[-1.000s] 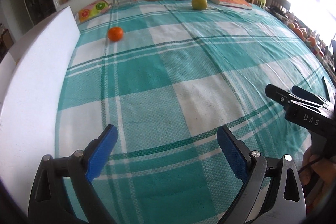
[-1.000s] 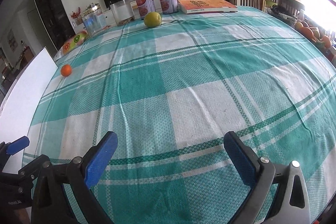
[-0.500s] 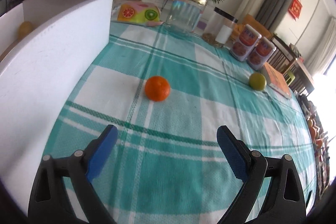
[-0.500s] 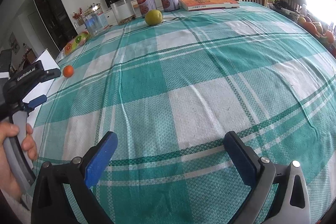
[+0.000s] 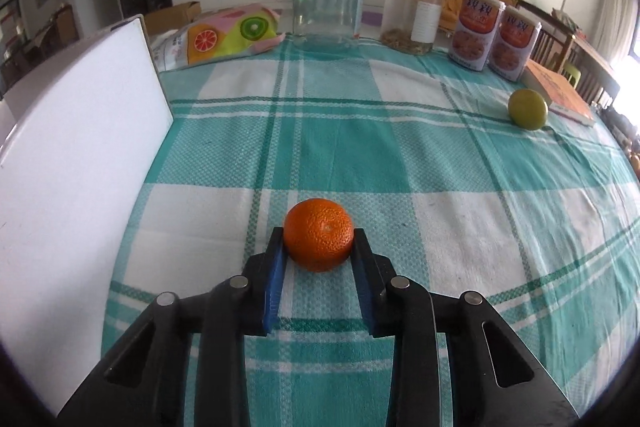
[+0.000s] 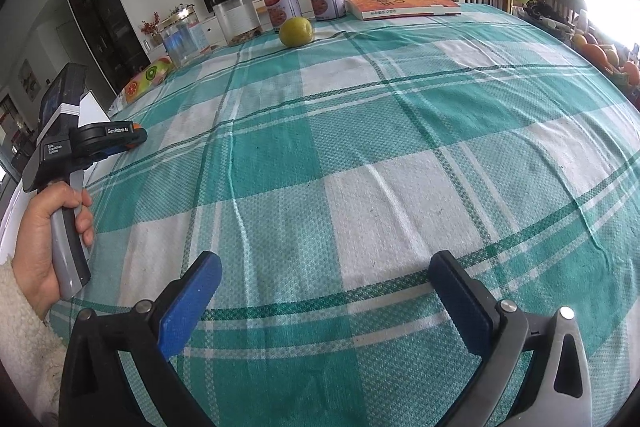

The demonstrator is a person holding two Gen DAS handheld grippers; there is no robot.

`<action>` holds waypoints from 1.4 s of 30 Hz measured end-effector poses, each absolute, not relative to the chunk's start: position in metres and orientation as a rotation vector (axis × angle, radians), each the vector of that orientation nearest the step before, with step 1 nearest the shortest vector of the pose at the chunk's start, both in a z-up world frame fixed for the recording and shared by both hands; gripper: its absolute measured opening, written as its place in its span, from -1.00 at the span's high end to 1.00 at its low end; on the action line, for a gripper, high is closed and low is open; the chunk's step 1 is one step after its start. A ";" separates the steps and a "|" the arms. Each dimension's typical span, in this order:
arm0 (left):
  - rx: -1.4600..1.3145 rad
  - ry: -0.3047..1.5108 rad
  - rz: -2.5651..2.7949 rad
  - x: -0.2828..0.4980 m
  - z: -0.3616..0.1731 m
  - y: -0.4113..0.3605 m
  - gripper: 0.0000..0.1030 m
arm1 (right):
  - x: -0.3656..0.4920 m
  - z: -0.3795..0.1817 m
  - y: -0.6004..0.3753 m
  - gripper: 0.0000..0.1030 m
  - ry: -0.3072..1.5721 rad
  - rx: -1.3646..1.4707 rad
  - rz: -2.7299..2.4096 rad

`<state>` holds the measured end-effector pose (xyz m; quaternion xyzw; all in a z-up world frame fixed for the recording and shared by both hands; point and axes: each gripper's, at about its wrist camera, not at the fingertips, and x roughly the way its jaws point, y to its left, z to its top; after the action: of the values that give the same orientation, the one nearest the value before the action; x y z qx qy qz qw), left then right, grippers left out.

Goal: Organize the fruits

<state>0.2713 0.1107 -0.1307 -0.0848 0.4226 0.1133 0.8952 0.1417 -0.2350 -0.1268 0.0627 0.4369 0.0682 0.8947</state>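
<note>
My left gripper (image 5: 319, 247) is shut on a small orange (image 5: 319, 240) that rests on the teal checked tablecloth, its blue pads pressing both sides. The same gripper shows at the left of the right wrist view (image 6: 134, 141), with only a sliver of the orange (image 6: 136, 126) visible. A green fruit (image 5: 527, 108) lies far right near a book; it also shows in the right wrist view (image 6: 296, 31). My right gripper (image 6: 326, 297) is open and empty above the near cloth. A white box (image 5: 76, 163) stands along the left.
At the table's far edge stand a glass jar (image 5: 328, 3), a clear canister (image 5: 412, 13), two printed cans (image 5: 496, 33), a fruit-patterned bag (image 5: 224, 37) and an orange book (image 6: 400, 5). More fruit (image 6: 600, 53) lies off the right edge.
My left gripper moved forward to the orange and closed on it. My right gripper stayed open and nearly still.
</note>
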 end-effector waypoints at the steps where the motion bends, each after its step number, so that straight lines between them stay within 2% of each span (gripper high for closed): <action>1: -0.191 0.870 0.218 0.262 -0.125 0.105 0.38 | 0.142 -0.127 -0.235 -1.00 0.905 0.132 0.142; 8: -0.140 0.901 0.010 0.191 -0.102 0.046 0.37 | 0.142 -0.127 -0.236 -1.00 0.905 0.134 0.143; 14: -0.070 0.951 -0.052 0.149 -0.121 0.027 0.36 | 0.141 -0.127 -0.236 -1.00 0.905 0.131 0.142; 17: -0.065 0.952 -0.040 0.148 -0.133 0.029 0.27 | 0.141 -0.128 -0.234 -1.00 0.907 0.120 0.138; 19: -0.034 0.921 -0.009 0.146 -0.132 0.028 -0.25 | 0.140 -0.128 -0.234 -1.00 0.908 0.113 0.136; 20: -0.020 0.912 0.017 0.147 -0.133 0.028 -0.65 | 0.140 -0.128 -0.233 -1.00 0.909 0.110 0.136; 21: -0.010 0.899 0.031 0.146 -0.133 0.028 -0.80 | 0.140 -0.128 -0.233 -1.00 0.910 0.107 0.135; 24: 0.008 0.919 0.040 0.150 -0.141 0.029 -0.80 | 0.140 -0.128 -0.232 -1.00 0.912 0.100 0.132; 30: -0.026 0.925 0.064 0.152 -0.144 0.035 -0.95 | 0.141 -0.129 -0.230 -1.00 0.915 0.089 0.128; 42: -0.026 0.926 0.069 0.151 -0.145 0.035 -0.97 | 0.141 -0.130 -0.227 -1.00 0.926 0.055 0.120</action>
<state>0.1514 0.0351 -0.1447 -0.0124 0.4465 0.0334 0.8941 0.1414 -0.2269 -0.1303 0.0267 0.4464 0.0577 0.8926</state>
